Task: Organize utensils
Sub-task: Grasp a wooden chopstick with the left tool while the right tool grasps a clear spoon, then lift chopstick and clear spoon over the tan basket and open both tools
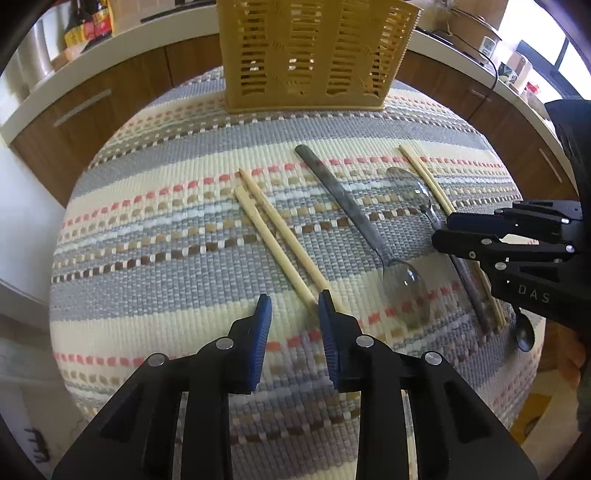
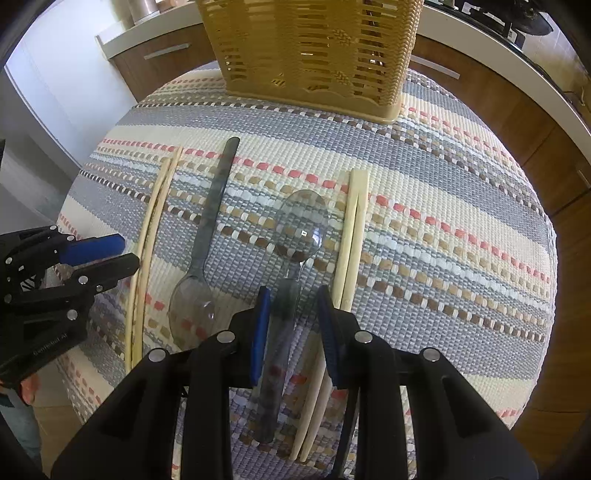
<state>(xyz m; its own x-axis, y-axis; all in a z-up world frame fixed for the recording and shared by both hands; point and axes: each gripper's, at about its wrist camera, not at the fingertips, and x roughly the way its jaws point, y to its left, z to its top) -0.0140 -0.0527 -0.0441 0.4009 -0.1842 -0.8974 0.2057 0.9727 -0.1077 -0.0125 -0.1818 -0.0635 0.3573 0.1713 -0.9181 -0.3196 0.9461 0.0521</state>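
Note:
Two clear grey spoons and two pairs of wooden chopsticks lie on a striped woven mat (image 1: 166, 258). A tan slotted utensil basket (image 1: 317, 55) stands upright at the mat's far edge. My left gripper (image 1: 294, 301) is low over the near end of the left chopstick pair (image 1: 273, 229). Its jaws are narrow but apart, with one stick's tip by the right pad. My right gripper (image 2: 293, 291) straddles the handle of the right spoon (image 2: 304, 225), and a gap shows beside the handle. The other spoon (image 2: 214, 206) lies between the grippers. The second chopstick pair (image 2: 354, 221) runs beside my right finger.
Wooden cabinets under a white counter (image 1: 110, 74) curve behind the table, with bottles (image 1: 88, 26) at the far left. A small dark spoon (image 1: 524, 334) sits at the mat's near right edge. The left gripper (image 2: 125, 254) shows at the left of the right wrist view.

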